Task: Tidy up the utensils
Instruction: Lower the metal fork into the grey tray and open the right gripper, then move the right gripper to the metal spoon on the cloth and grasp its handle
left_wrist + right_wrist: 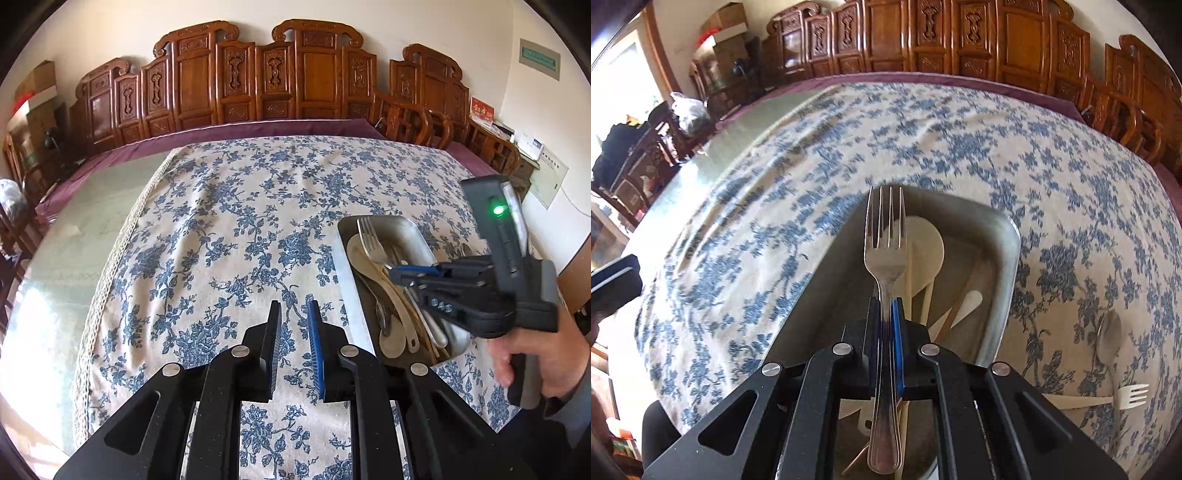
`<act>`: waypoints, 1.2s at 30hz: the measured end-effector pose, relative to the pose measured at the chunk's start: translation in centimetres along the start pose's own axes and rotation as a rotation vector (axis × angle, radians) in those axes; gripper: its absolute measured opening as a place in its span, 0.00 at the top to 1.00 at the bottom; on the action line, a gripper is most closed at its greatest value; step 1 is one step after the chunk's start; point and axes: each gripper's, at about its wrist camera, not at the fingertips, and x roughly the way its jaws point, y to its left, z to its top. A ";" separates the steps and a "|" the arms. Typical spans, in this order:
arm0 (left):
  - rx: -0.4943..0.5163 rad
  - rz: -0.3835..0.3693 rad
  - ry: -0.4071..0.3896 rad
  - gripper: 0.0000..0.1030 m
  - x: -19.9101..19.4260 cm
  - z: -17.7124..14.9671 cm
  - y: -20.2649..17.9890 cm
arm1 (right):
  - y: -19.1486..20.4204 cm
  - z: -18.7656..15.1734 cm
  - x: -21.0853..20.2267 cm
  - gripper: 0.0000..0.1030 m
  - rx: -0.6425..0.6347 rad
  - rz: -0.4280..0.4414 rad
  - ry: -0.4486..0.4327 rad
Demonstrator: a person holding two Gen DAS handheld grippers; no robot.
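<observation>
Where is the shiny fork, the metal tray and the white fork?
Shiny steel fork (885, 258): right wrist view, neck below tines.
Rectangular metal tray (1010, 258): right wrist view, right rim.
White plastic fork (1132, 396): right wrist view, head.

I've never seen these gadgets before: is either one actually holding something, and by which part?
The right gripper pinches a metal fork by its neck, just below the tines, over the metal tray. The left gripper holds nothing.

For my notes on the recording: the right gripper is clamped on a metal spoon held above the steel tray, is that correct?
Not quite: the right gripper is clamped on a metal fork, its tines plain in the right wrist view. It is indeed above the steel tray.
</observation>
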 end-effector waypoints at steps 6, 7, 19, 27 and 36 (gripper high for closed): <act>0.009 0.000 0.000 0.87 0.1 -0.1 -0.3 | 0.0 -0.3 0.8 0.92 0.073 0.084 0.024; 0.010 0.001 0.000 0.87 0.0 -0.1 -0.4 | 0.3 -0.4 0.8 0.92 0.061 0.081 0.024; 0.028 -0.017 -0.008 0.83 -0.4 -0.1 -1.8 | -2.0 -1.0 -4.0 0.90 -0.004 0.074 -0.070; 0.037 -0.069 -0.013 0.76 -0.4 0.4 -4.9 | -8.7 -4.4 -9.8 0.90 -0.074 -0.029 -0.115; 0.086 -0.125 0.004 0.73 0.5 1.2 -10.2 | -17.0 -7.2 -10.1 0.78 -0.035 -0.124 -0.068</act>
